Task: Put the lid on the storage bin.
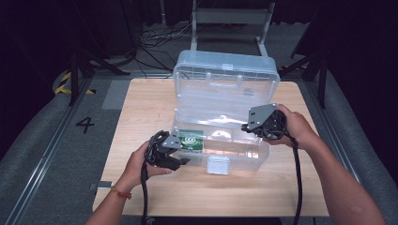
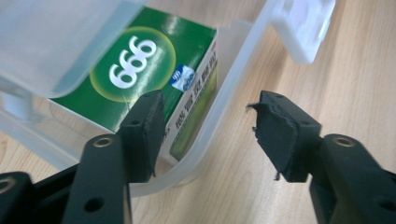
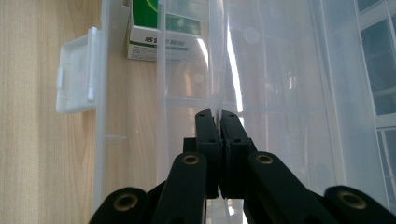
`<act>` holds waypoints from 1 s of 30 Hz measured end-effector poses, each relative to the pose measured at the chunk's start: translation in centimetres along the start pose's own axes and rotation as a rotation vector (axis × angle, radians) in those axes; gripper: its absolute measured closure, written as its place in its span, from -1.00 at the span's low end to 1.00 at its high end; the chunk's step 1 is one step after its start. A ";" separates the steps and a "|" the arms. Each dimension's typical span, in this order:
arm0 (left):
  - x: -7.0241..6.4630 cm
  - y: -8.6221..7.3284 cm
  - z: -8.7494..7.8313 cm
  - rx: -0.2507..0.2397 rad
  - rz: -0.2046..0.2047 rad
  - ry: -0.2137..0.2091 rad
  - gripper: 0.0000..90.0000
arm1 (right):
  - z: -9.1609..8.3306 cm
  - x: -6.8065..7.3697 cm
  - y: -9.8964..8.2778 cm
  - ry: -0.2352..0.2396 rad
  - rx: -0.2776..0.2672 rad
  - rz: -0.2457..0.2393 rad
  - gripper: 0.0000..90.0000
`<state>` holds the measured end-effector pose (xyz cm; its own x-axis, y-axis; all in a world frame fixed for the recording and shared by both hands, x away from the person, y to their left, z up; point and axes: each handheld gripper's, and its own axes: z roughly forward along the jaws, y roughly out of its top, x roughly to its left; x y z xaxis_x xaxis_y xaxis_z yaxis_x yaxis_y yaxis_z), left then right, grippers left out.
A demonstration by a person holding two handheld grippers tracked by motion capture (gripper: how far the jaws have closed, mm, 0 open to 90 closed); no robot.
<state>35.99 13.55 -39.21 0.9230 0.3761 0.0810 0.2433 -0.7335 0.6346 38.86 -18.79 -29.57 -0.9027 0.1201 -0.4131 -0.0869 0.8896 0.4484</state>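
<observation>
Two grippers — left gripper parted, empty; right gripper clamps the box wall.

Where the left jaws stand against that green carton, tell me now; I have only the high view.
Observer: In the left gripper view, the left gripper is open and presses on nothing. One jaw is over the corner of the clear box beside the green carton, and the other is over the bare table.
Operator: Read me the carton's print.
Observer: White digits 999 in a yellow-green ring, upside down in that view.
Operator: Now report the right jaws.
Observer: In its own view, the right gripper is shut. A thin clear edge of the box runs up to where the jaws meet, but I cannot tell whether it is pinched.
</observation>
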 end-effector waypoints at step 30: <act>2.5 1.9 -8.1 -0.252 -0.129 0.103 -0.23 | 0.1 1.3 -0.4 -0.018 -0.013 0.001 0.93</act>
<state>36.39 17.67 -31.55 0.8510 0.5221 0.0571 0.2625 -0.5170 0.8147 37.81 -18.98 -30.37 -0.8950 0.1293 -0.4270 -0.0913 0.8838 0.4589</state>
